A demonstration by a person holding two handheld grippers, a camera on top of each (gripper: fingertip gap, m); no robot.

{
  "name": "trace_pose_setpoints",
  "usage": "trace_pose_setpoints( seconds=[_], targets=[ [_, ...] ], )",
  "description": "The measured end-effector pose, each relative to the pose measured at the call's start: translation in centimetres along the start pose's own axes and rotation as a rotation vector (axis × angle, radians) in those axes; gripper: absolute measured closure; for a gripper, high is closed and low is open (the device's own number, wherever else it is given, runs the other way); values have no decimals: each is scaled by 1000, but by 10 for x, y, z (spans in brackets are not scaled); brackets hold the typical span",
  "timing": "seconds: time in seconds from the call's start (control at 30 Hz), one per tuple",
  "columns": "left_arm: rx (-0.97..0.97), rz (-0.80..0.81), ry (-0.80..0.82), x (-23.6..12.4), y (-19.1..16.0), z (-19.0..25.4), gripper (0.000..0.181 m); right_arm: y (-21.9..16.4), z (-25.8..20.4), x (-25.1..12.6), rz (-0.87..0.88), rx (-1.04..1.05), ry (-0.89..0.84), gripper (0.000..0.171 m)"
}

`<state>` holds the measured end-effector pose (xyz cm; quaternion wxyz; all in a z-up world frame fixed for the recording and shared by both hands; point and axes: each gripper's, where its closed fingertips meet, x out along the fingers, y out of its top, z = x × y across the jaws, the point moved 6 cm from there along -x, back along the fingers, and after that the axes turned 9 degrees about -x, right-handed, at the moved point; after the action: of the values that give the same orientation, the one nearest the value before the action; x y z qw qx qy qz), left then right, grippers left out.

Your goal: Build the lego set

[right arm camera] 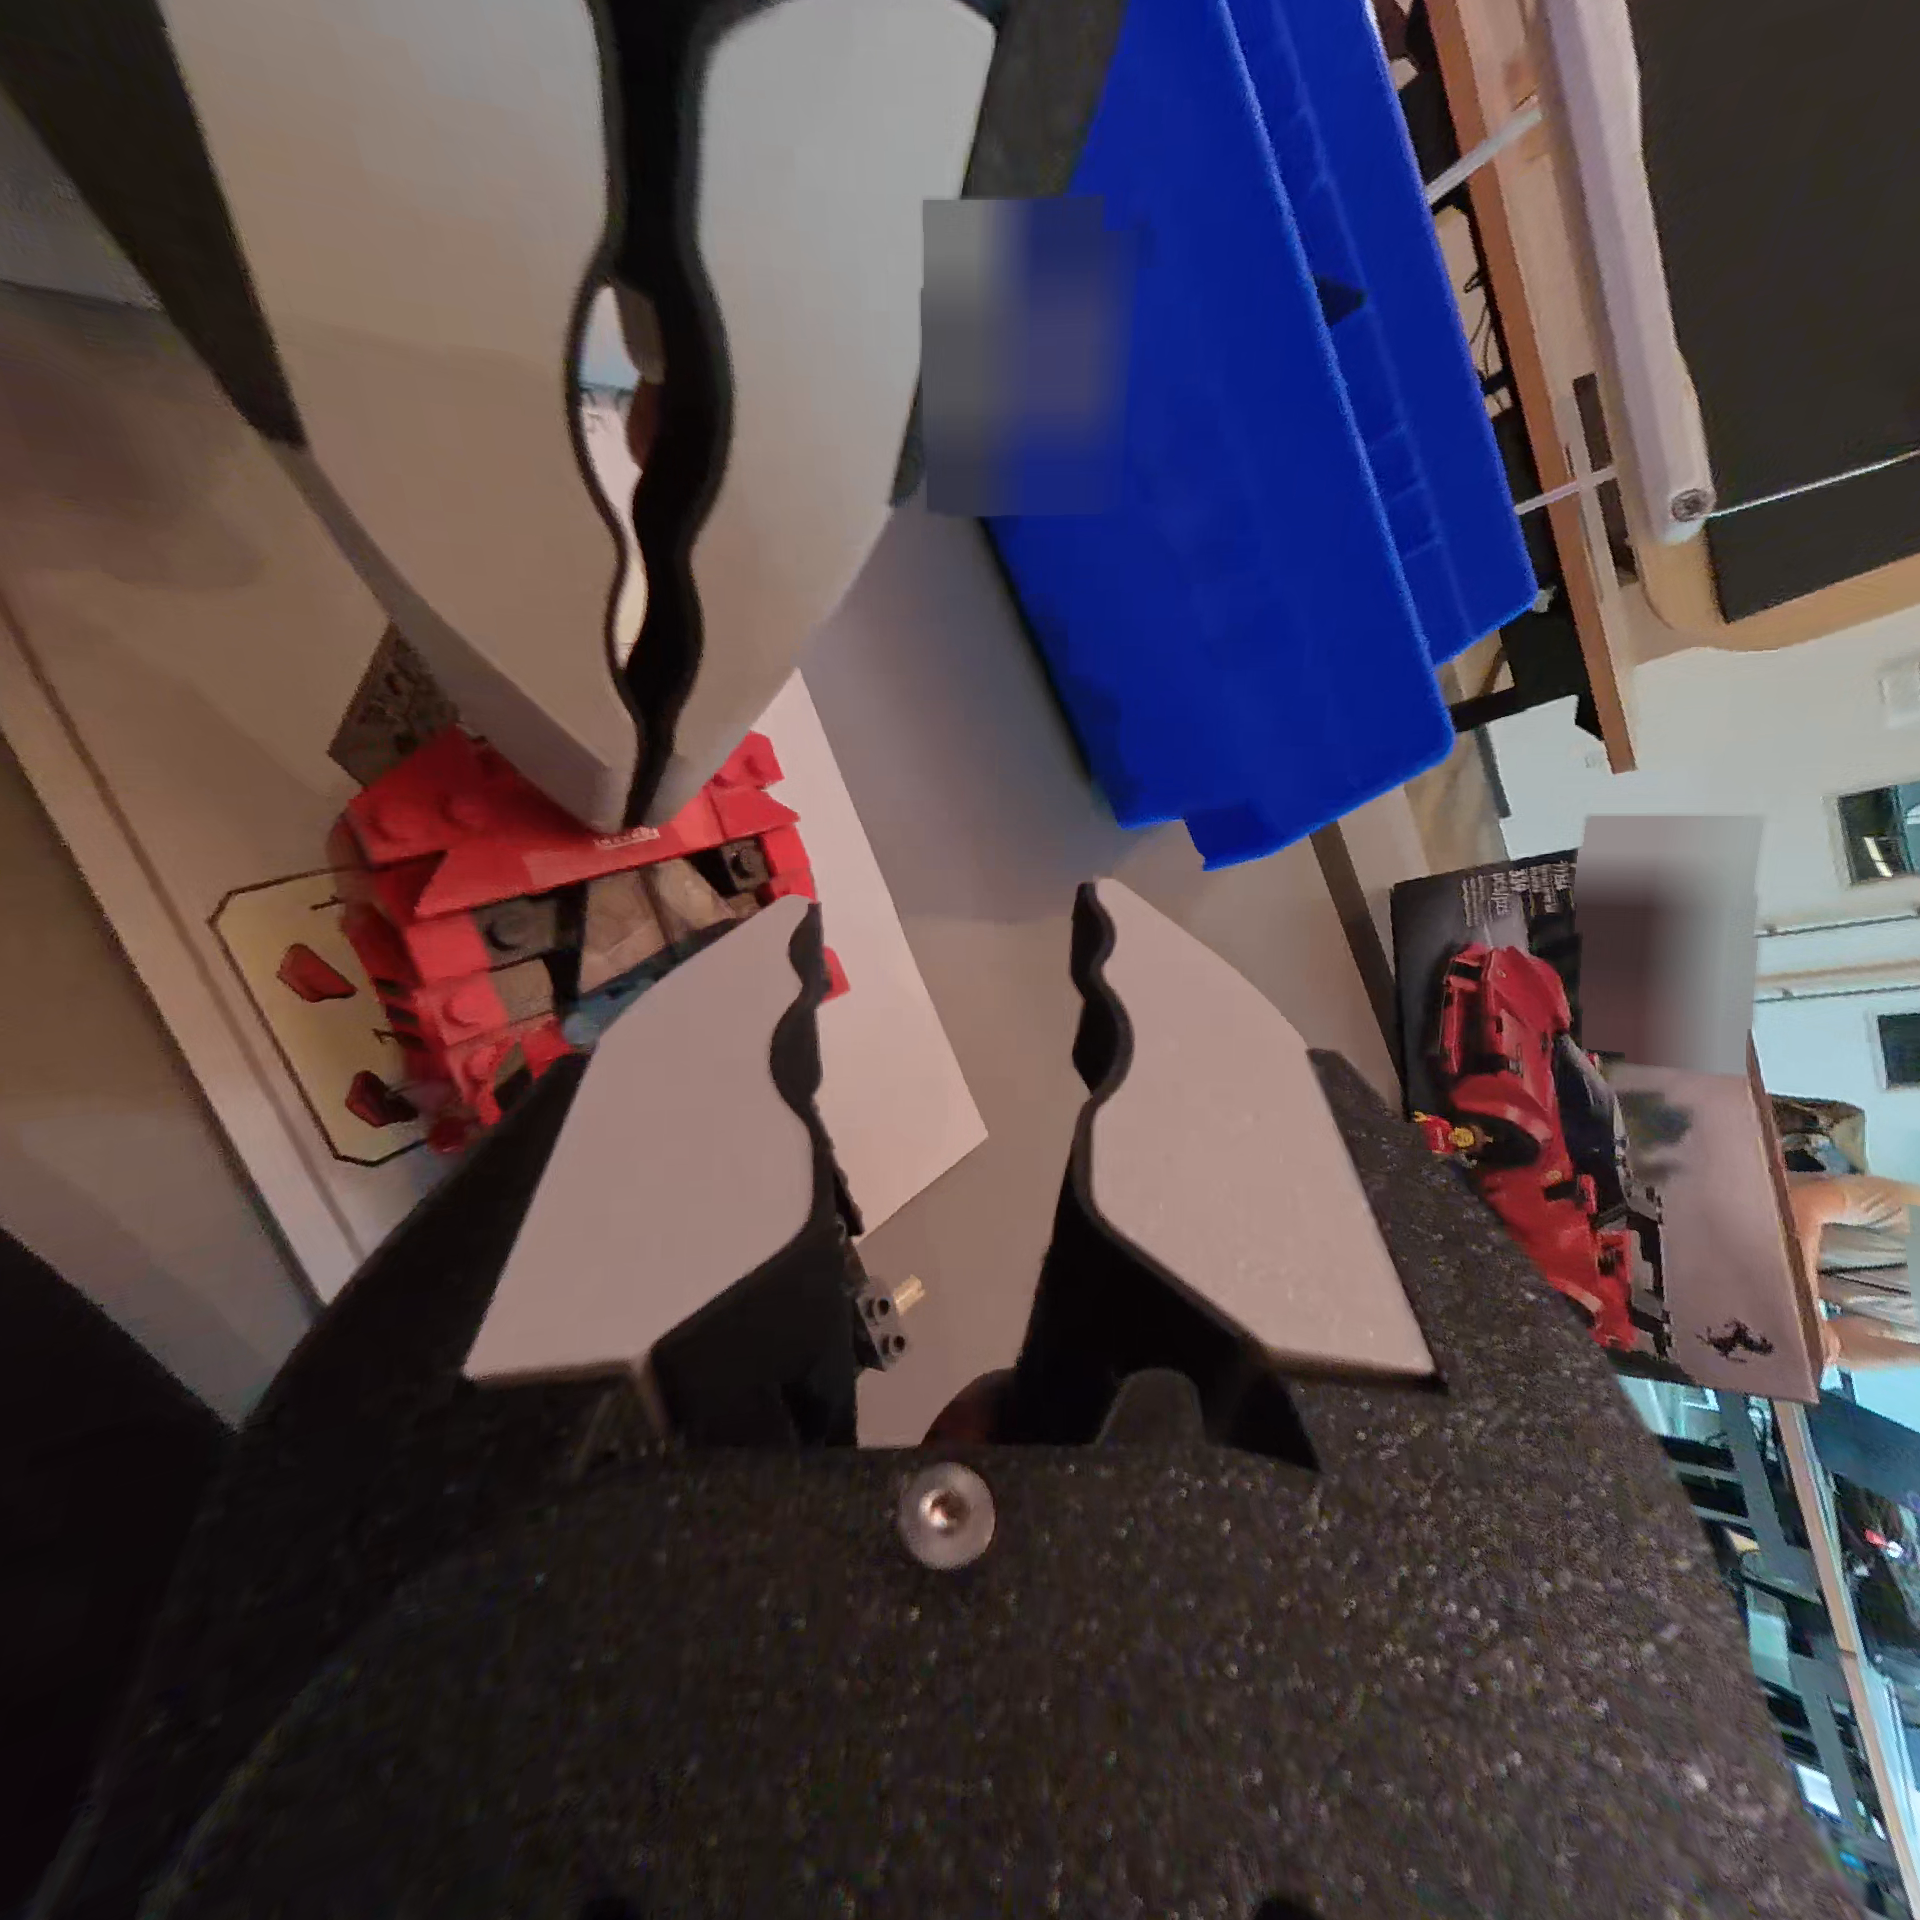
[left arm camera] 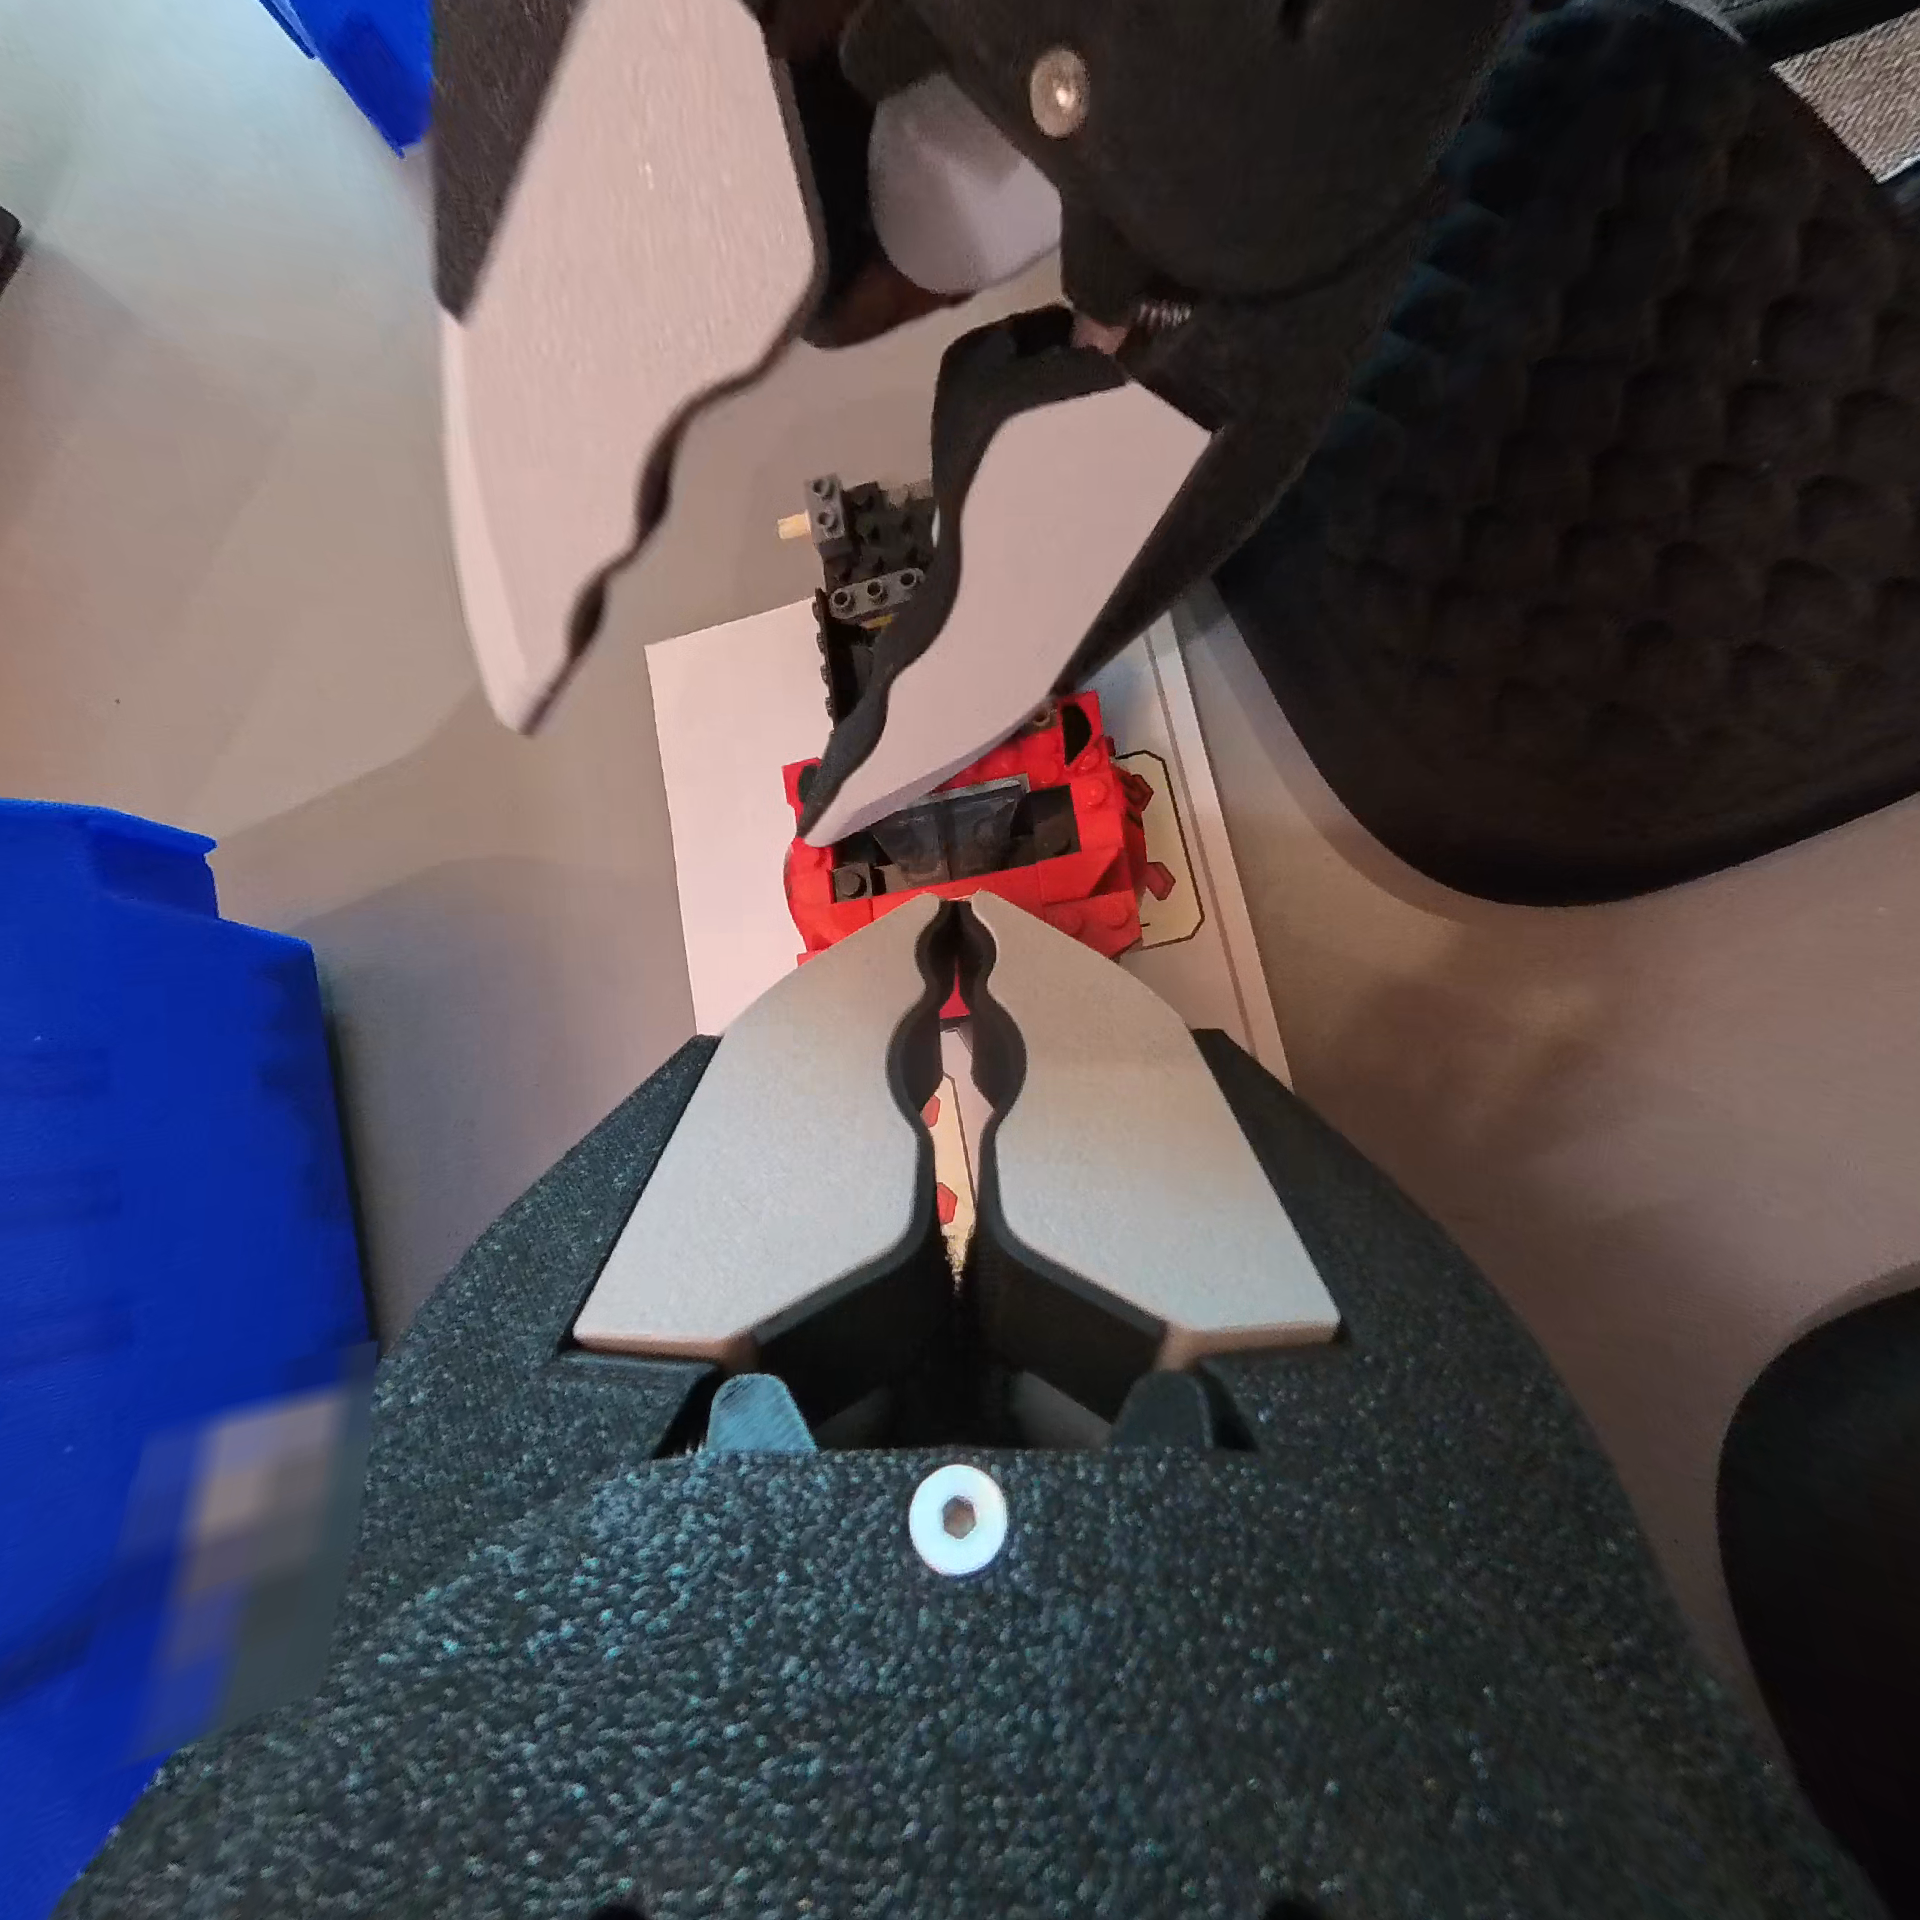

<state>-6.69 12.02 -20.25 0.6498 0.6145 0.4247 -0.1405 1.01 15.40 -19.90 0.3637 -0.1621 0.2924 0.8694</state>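
On the white instruction sheet [left arm camera: 727, 790] sat the red lego car body [left arm camera: 1049, 894], its dark cockpit showing. The left gripper [left arm camera: 957, 914] had its fingers nearly together, their tips pressed against the car's red edge. The right gripper [right arm camera: 940, 899] was spread wide, one finger [right arm camera: 675, 1091] resting across the cockpit. Blue bins [right arm camera: 1247, 520] stood nearby.

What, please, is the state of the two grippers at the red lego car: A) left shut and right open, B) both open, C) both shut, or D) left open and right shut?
A: the left gripper has its fingers pinched together at the edge of the red lego car, while the right gripper shows a wide gap between its fingers.
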Motion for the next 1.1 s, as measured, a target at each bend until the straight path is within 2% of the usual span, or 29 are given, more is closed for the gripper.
trace_pose_setpoints(
  seconds=[0.07, 0.13, 0.4, 0.53, 0.6, 0.8, 0.83, 0.9, 0.97, 1.03, 1.1],
  targets=[
    [-1, 0, 0, 0, 0, 0, 181, -2, 7, -3, -1, 42, -7, 113],
    [-1, 1, -1, 0, 0, 0, 181, -8, 12, -6, -2, 72, -15, 112],
    [-2, 0, -2, 0, 0, 0, 181, -1, 1, -4, -1, -83, -56, 116],
    [-4, 1, -3, 0, 0, 0, 181, -9, 5, -4, -30, -95, -73, 117],
    [-3, 0, -2, 0, 0, 0, 181, -16, 7, -3, -68, -112, -86, 106],
    [-6, -1, -4, 0, 0, 0, 181, -1, 7, -11, 41, -163, -151, 108],
    [-6, -2, -3, 0, 0, 0, 181, -4, 4, -8, 22, -172, -124, 107],
    [-6, -3, -3, 0, 0, 0, 181, -13, 3, -6, -5, -193, -130, 116],
    [-5, -6, -2, 0, 0, 0, 181, -24, 9, -7, -32, -117, -112, 109],
    [-4, -8, -2, 0, 0, 0, 181, -24, 13, -12, 39, -25, -71, 120],
    [-6, -10, -4, 0, 0, 0, 181, -20, 9, -15, 129, 46, 60, 157]
  ],
)
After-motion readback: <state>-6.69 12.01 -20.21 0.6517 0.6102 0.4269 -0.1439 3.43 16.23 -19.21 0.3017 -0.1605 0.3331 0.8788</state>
